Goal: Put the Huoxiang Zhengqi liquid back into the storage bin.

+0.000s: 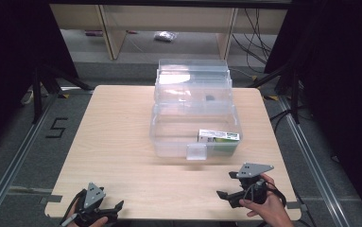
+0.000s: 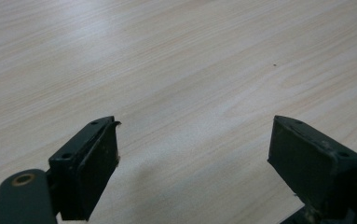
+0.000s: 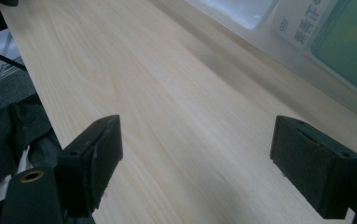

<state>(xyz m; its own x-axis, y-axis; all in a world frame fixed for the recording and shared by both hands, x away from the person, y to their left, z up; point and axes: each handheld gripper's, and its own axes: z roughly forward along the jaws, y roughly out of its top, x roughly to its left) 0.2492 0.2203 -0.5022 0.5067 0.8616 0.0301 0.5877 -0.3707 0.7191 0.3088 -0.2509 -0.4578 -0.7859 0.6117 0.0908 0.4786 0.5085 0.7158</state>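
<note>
Down at the near edge, your left tongs [image 1: 104,211] sit with both jaws spread wide and nothing between them, just bare pale wood under them in the left gripper view. Your right tongs [image 1: 227,185] hover a little further in, jaws also wide apart and empty, your hand [image 1: 265,204] wrapped round the body.

Ahead of the right tongs sits the clear plastic box [image 1: 195,124], well onto the surface [image 1: 122,142], with its lid [image 1: 193,78] tipped up at the back. Inside, against the front right corner, lies the green and white carton [image 1: 219,137]; the right gripper view catches it [image 3: 348,46] through the wall, close to the jaws.

Now the risks, as I judge them. That box looks light and slick, so a push against the front wall or the small latch tab [image 1: 196,152] could skate it away from you. Reach in at a slant and a jaw may catch the rim and tip the whole thing. The upright lid could drop shut on the tongs if the box gets jolted. And your trailing cable could snag the surface edge.

Beyond, the wood is clean. Grey floor surrounds it, a taped mark [image 1: 56,127] on the left, wooden shelving legs [image 1: 107,33] and loose cables [image 1: 256,38] at the back.
</note>
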